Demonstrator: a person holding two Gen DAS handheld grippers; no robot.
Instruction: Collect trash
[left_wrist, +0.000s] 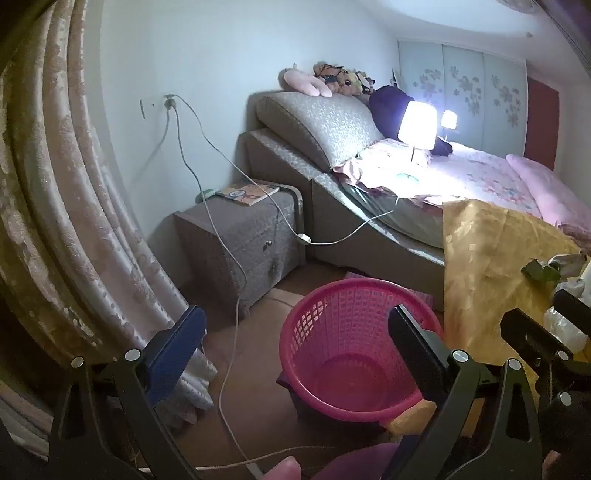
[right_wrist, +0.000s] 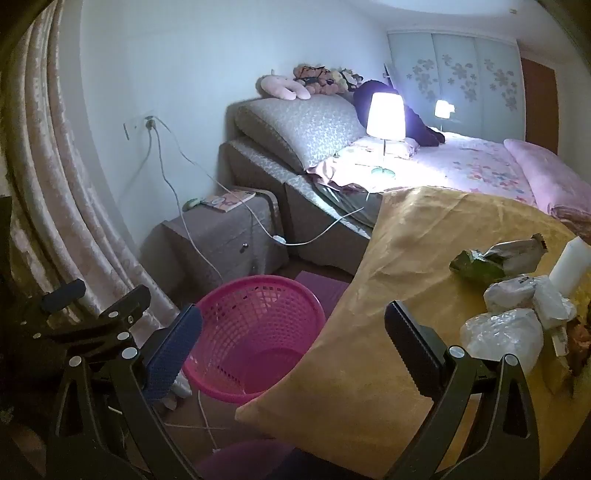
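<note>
left gripper (left_wrist: 295, 354) jaws spread, empty, over pink basket (left_wrist: 334, 295) | right gripper (right_wrist: 293, 350) jaws spread, empty | trash pile (right_wrist: 517, 295) on yellow cloth (right_wrist: 406, 258), right of its jaws | right hand nearer

Both views are taken from the grippers, looking forward and a bit down between wide jaws. The left view is held close above the basket (left_wrist: 354, 347) on the floor. The right view is held over the edge of the surface (right_wrist: 406, 258). The basket, nightstand (left_wrist: 240, 236), bed (left_wrist: 369, 177) and lamp (left_wrist: 417, 122) are seen in both.
</note>
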